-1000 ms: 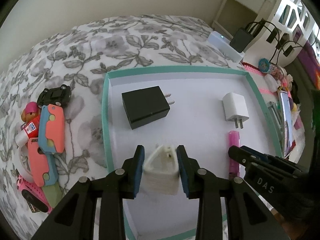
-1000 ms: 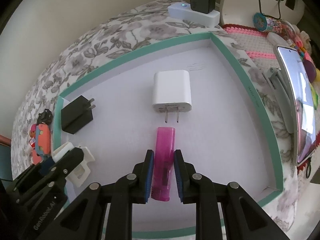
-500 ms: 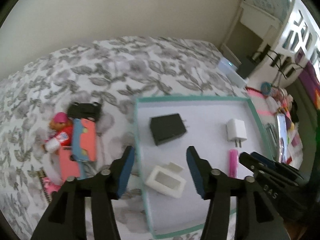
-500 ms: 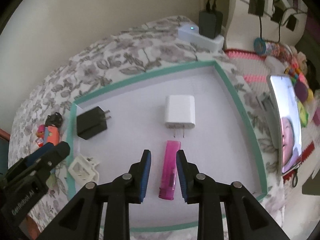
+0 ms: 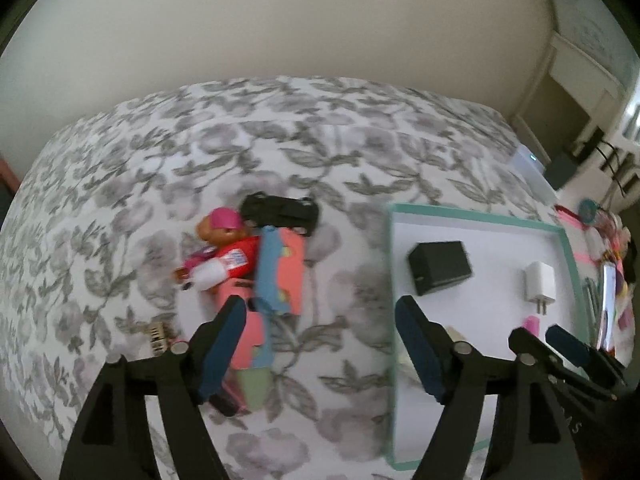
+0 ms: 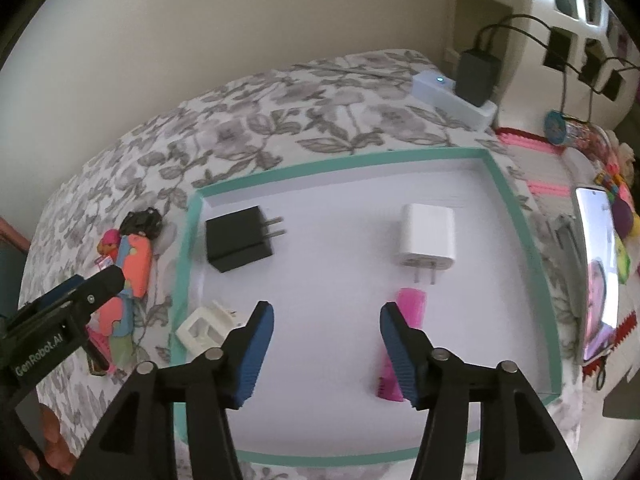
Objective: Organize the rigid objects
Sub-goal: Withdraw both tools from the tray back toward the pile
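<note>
- In the teal-rimmed tray (image 6: 516, 216): black charger (image 6: 236, 238) at the far left, white charger (image 6: 426, 236) at the far right, pink lighter (image 6: 408, 304) just below the white charger's prongs, white plastic clip (image 6: 202, 330) at the near left corner.
- Left outside on the floral bedspread (image 5: 280, 140): a toy pile beside the tray, with black toy car (image 5: 282, 210), doll in red (image 5: 224, 254), coral and blue foam pieces (image 5: 282, 276). Roughly half sorted, by the look of it.
- Right gripper (image 6: 326, 354): above the tray, pointing steeply down, fingers just spread apart, nothing between them, lighter beside the right finger.
- Left gripper (image 5: 320, 350): over the bedspread between pile and tray, tilted down, fingers just opened wide, empty; probably bound for the toys.
</note>
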### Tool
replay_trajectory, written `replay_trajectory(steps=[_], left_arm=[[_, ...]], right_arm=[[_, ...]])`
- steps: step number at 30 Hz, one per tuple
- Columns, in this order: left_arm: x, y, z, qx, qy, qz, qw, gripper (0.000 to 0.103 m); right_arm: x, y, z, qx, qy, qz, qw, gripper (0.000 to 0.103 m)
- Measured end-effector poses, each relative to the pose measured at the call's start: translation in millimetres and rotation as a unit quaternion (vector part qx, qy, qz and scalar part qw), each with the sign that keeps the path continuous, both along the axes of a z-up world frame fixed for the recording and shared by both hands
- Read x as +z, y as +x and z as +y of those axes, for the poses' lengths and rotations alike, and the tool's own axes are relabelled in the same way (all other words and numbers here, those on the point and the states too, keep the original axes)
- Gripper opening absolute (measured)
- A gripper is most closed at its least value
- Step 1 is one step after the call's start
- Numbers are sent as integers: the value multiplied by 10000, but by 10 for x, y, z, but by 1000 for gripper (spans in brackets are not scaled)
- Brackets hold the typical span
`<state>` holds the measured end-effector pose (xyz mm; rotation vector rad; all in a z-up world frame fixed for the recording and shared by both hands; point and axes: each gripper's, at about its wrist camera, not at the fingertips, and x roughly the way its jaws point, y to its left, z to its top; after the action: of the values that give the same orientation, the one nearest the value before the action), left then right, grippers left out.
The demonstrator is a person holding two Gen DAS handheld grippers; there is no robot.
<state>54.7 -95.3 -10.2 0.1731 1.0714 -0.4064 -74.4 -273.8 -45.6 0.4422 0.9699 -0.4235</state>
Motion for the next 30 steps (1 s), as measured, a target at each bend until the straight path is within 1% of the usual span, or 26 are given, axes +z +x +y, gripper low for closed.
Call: replay_trajectory(steps=[2, 3, 4, 8, 9, 12, 14, 15, 19, 24, 27, 30], left_arm=[[16, 43, 105, 154, 21, -63, 9999, 80], [26, 57, 141, 211, 33, -90, 9997, 84], [38, 78, 197, 295, 55, -129, 9995, 86], [76, 163, 442, 615, 50, -195, 9979, 86], [83, 187, 504, 690, 37, -201, 9974, 86], [103, 266, 693, 922, 35, -256, 9954, 96], [116, 315, 825, 1079, 46, -323, 9936, 96], [123, 330, 881, 1131, 34, -342, 9930, 96], [156, 409, 1138, 1397, -45, -433, 9892, 97], [224, 470, 1396, 1676, -76, -652, 9837, 98], [251, 504, 1542, 1766, -122, -601, 9824, 98], [255, 529, 1651, 1803, -66, -493, 9824, 98]], right_arm=[[-3, 25, 47, 54, -31, -16, 10000, 68], [-2, 35, 69, 73, -38, -29, 10000, 69], [-1, 46, 90, 95, -29, -49, 9999, 71], [7, 85, 164, 166, -34, -114, 9998, 80], [9, 95, 180, 174, -39, -122, 9998, 81], [13, 121, 227, 199, -10, -175, 9996, 90], [27, 138, 256, 199, -6, -236, 9995, 99], [39, 143, 270, 195, -9, -278, 9994, 100], [75, 183, 336, 239, 8, -422, 9988, 103], [150, 251, 486, 395, -47, -625, 9973, 103], [232, 296, 606, 535, -112, -753, 9957, 103], [305, 353, 753, 710, -173, -879, 9934, 103]])
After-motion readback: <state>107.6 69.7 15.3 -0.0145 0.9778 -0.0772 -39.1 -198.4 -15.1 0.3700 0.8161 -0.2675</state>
